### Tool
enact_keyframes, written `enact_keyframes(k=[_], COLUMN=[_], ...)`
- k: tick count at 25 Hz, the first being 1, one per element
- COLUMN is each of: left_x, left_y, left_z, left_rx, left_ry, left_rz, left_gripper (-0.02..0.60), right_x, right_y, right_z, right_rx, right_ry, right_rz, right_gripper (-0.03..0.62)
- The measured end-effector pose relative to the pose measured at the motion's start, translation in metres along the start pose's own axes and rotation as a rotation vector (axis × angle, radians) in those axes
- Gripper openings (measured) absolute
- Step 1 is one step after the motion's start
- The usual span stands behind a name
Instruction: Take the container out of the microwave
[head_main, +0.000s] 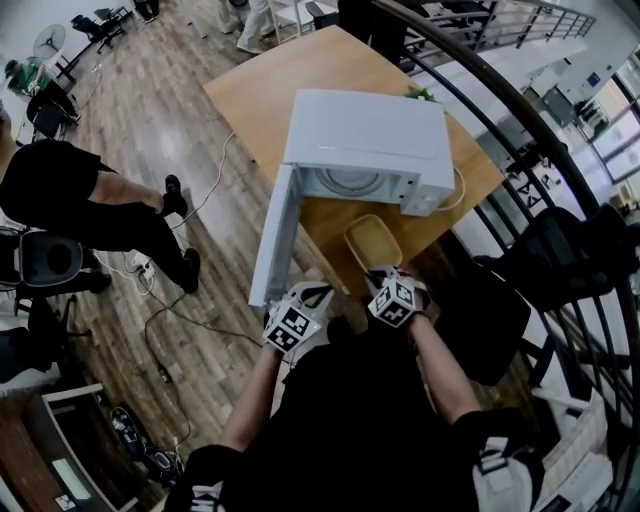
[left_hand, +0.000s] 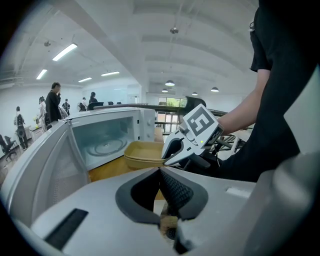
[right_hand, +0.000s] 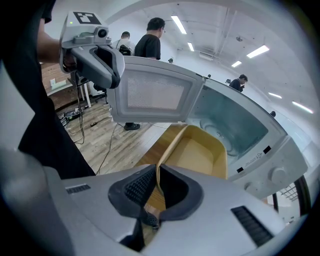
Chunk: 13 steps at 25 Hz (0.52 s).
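The white microwave stands on the wooden table with its door swung open to the left, and its cavity holds only the glass turntable. A shallow yellow container is outside, in front of the opening and low over the table. My right gripper is shut on the container's near rim. In the left gripper view the right gripper pinches the container. My left gripper is shut with nothing in it, beside the door's lower edge.
A black railing curves along the table's right side. Cables trail over the wood floor at the left, where a person in black sits. Other people stand behind the microwave door.
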<state>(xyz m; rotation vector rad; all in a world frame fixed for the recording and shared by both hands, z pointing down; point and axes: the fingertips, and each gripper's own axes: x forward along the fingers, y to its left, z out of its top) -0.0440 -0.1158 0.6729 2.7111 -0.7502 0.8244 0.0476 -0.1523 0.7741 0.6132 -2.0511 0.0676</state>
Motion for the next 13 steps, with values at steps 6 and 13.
enact_keyframes(k=[6, 13], left_x=[0.0016, 0.0003], left_y=[-0.0034, -0.0085], left_z=[0.0009, 0.0049], left_rx=[0.001, 0.009], left_ry=[-0.005, -0.003], left_rz=[0.016, 0.015], left_gripper=[0.002, 0.002], right_x=[-0.0017, -0.0045], right_y=[0.0017, 0.0021], right_z=[-0.0025, -0.0023], right_rx=[-0.018, -0.031], right_ry=[-0.008, -0.018], right_rz=[0.002, -0.001], right_gripper=[0.025, 0.025])
